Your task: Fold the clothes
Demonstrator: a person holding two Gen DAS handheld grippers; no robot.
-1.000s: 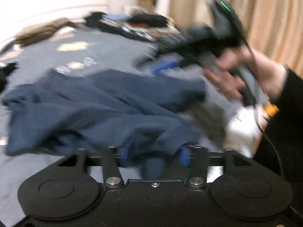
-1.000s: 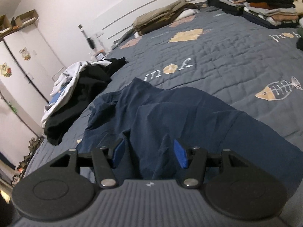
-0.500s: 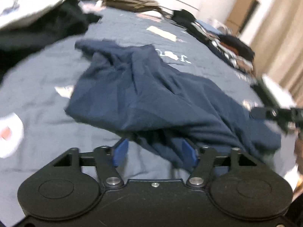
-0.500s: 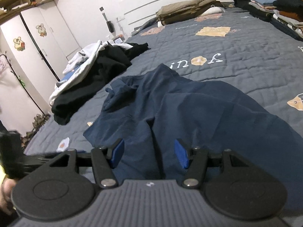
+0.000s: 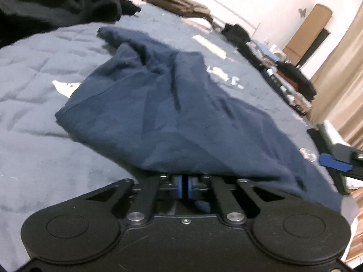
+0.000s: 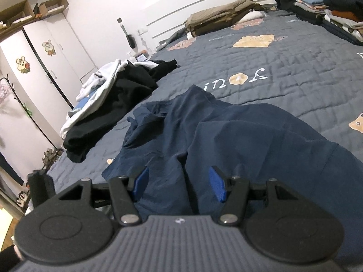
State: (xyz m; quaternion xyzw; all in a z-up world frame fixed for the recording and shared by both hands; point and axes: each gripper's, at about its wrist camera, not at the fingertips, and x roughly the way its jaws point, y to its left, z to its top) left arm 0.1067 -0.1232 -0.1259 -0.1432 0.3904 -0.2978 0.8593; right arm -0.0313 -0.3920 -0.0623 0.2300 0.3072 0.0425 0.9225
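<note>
Two grippers work at the near edge of a grey-blue quilted bed (image 6: 295, 68). On the far left lies a heap of black and white clothes (image 6: 113, 99). The left gripper (image 5: 184, 185) has its blue pads nearly together, pinching the near hem of the crumpled navy-blue cotton garment (image 5: 172, 113), which spreads across the middle of the bed. The right gripper (image 6: 179, 184) hovers over the same garment's near part with its blue pads wide apart, holding nothing. Folded olive bedding (image 6: 222, 20) sits far behind, and stacked folded clothes (image 6: 331, 11) at far right.
</note>
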